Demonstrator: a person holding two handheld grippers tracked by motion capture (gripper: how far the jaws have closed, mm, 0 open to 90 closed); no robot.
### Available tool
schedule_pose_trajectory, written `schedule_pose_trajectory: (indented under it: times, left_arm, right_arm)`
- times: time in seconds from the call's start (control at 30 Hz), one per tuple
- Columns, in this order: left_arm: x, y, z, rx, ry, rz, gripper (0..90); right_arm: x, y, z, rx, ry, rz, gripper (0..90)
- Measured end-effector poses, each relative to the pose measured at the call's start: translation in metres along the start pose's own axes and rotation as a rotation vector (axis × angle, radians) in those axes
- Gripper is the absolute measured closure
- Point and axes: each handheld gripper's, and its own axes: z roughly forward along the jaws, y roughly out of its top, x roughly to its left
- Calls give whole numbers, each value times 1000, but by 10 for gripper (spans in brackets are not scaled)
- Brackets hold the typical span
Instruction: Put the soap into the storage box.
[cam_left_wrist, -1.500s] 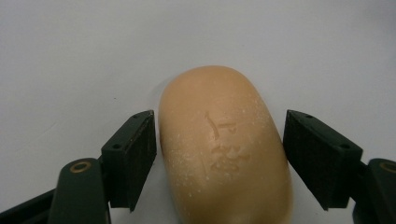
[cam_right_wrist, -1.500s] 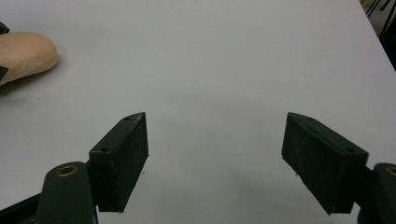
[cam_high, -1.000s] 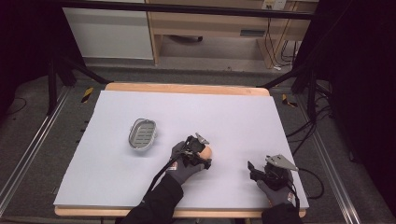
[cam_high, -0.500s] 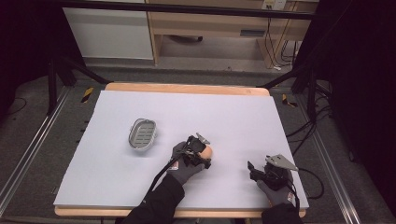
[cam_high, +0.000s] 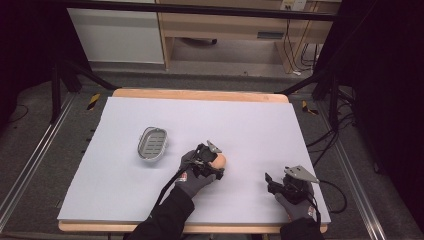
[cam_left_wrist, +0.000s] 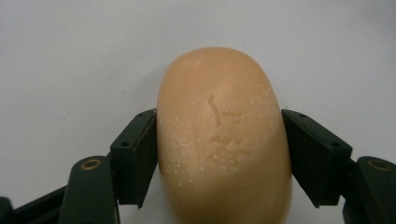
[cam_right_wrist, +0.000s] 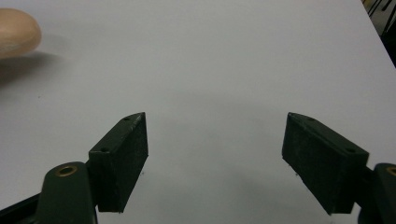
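Observation:
A tan oval bar of soap (cam_left_wrist: 222, 116) with a stamped mark lies on the white table cover (cam_high: 250, 125), just right of the table's middle. My left gripper (cam_high: 212, 160) is shut on it, one black pad pressed against each long side. In the high view the soap (cam_high: 221, 160) pokes out past the gloved left hand. My right gripper (cam_high: 276, 183) rests near the front right corner, open, with nothing between its pads (cam_right_wrist: 123, 154). The soap's end (cam_right_wrist: 16, 32) shows at the top left of the right gripper view.
A grey oval soap dish (cam_high: 152, 144) with a ribbed floor sits on the cover, left of the left hand. The wooden table edge (cam_high: 200, 94) borders the far side. Cables trail on the floor at the right.

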Motion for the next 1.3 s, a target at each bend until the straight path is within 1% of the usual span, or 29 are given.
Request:
schedule_pose_trajectory:
  times: [0.03, 0.1, 0.17, 0.33, 0.5, 0.63, 0.87, 0.9, 0.97, 1.1, 1.17, 1.2, 1.3]
  left_arm:
    - [1, 0, -2, 0, -5, -6, 304]
    - [3, -2, -8, -16, -8, -8, 305]
    - [4, -3, -12, -22, -3, -8, 305]
    - [8, -5, -22, -51, -7, -18, 307]
    - [14, -8, -34, -71, 1, -14, 308]
    - [18, -10, -42, -77, 8, -13, 309]
    - [28, -15, -57, -91, 27, -22, 310]
    - [28, -15, -57, -91, 27, -22, 310]
    - [33, -17, -64, -98, 37, -22, 311]
    - [38, -20, -71, -106, 47, -38, 311]
    - [41, -23, -75, -113, 43, -48, 312]
    - [43, -24, -76, -113, 47, -44, 312]
    - [47, -27, -81, -118, 53, -52, 312]
  right_arm:
    - [0, 0, 0, -1, 0, 0, 225]
    - [0, 0, 0, 0, 0, -1, 225]
    - [0, 0, 0, 0, 0, -2, 224]
    - [0, 0, 0, 1, 0, 0, 223]
    - [0, 0, 0, 1, -1, -3, 222]
    - [0, 0, 0, 1, -1, -2, 222]
    - [0, 0, 0, 0, -3, -3, 221]
    - [0, 0, 0, 0, -3, -3, 221]
    - [0, 0, 0, 2, -1, -1, 221]
    - [0, 0, 0, 1, -4, -4, 221]
    - [1, 0, 0, 2, -2, 0, 221]
    - [1, 0, 0, 2, -1, 2, 221]
    - [1, 0, 0, 2, -5, -1, 221]
